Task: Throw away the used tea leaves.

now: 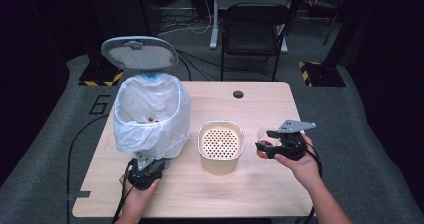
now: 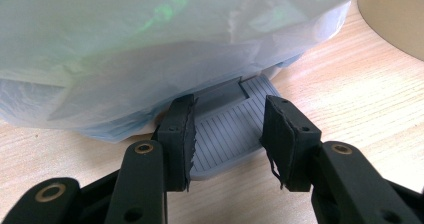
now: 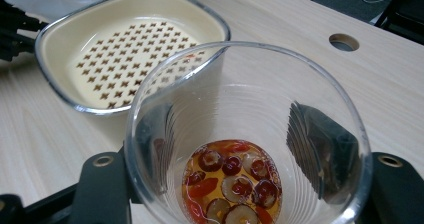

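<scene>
A pedal bin (image 1: 150,115) lined with a white plastic bag stands at the table's left, its grey lid (image 1: 139,52) raised. My left gripper (image 1: 145,171) sits low at the bin's front. In the left gripper view it (image 2: 227,106) is open, with one jaw on each side of the grey ribbed pedal (image 2: 225,134). A cream strainer bowl (image 1: 220,125) with a perforated floor (image 3: 125,51) stands mid-table. My right gripper (image 1: 270,145) is shut on a clear plastic cup (image 3: 250,74), just right of the strainer. Red date slices (image 3: 230,181) lie in amber liquid at the cup's bottom.
A round cable hole (image 1: 238,94) is in the table's far side. A black folding chair (image 1: 252,29) stands beyond the table. A cable (image 1: 75,144) runs off the table's left edge to the floor. Bare wood lies in front of the strainer.
</scene>
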Action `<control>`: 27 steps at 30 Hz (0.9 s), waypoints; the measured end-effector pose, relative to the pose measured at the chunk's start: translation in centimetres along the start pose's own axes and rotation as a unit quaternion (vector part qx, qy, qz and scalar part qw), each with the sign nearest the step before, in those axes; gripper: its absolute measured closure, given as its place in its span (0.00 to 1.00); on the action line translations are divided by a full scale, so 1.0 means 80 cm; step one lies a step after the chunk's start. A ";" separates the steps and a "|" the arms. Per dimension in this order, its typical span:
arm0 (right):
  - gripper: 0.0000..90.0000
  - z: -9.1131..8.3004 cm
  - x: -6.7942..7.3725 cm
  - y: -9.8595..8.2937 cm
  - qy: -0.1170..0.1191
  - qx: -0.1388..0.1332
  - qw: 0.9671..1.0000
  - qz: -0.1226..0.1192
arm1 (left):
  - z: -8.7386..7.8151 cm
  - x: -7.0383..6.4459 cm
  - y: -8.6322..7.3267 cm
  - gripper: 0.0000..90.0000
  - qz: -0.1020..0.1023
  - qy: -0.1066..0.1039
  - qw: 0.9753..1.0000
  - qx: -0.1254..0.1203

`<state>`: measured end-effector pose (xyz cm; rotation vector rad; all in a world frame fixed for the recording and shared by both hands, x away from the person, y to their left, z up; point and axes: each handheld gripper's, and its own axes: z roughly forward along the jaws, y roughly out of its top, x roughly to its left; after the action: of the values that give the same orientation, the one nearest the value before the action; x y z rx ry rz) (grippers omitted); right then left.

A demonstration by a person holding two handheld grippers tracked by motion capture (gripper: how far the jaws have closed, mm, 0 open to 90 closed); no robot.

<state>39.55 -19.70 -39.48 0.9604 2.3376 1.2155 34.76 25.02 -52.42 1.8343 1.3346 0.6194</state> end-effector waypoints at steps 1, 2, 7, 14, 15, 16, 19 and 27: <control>0.39 0.001 -0.003 0.005 -0.001 0.001 1.000 -0.002 | 0.000 0.000 0.000 0.63 0.000 0.000 1.000 0.000; 0.39 0.002 -0.006 0.009 -0.002 0.000 1.000 -0.002 | 0.000 0.000 0.000 0.62 0.000 0.000 1.000 0.000; 0.39 0.007 -0.017 0.031 -0.009 -0.003 1.000 -0.002 | 0.000 0.000 0.000 0.62 -0.001 0.000 1.000 0.000; 0.39 0.020 -0.033 0.052 -0.020 -0.001 1.000 -0.004 | 0.000 0.000 0.000 0.63 -0.001 0.000 1.000 0.000; 0.39 0.022 -0.035 0.054 -0.020 0.002 1.000 -0.007 | 0.000 0.000 0.000 0.62 -0.001 0.000 1.000 0.000; 0.39 0.024 -0.037 0.056 -0.021 0.003 1.000 -0.009 | 0.000 0.000 0.000 0.63 -0.001 0.000 1.000 0.000; 0.39 0.030 -0.042 0.062 -0.021 0.006 1.000 -0.007 | 0.000 0.000 0.000 0.62 -0.001 0.000 1.000 0.000; 0.39 0.047 -0.051 0.074 -0.021 0.001 1.000 -0.014 | 0.000 0.000 0.000 0.63 -0.001 -0.001 1.000 0.000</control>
<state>47.07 -17.93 -36.89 0.9416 2.3126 1.1698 34.77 25.05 -52.41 1.8333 1.3354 0.6154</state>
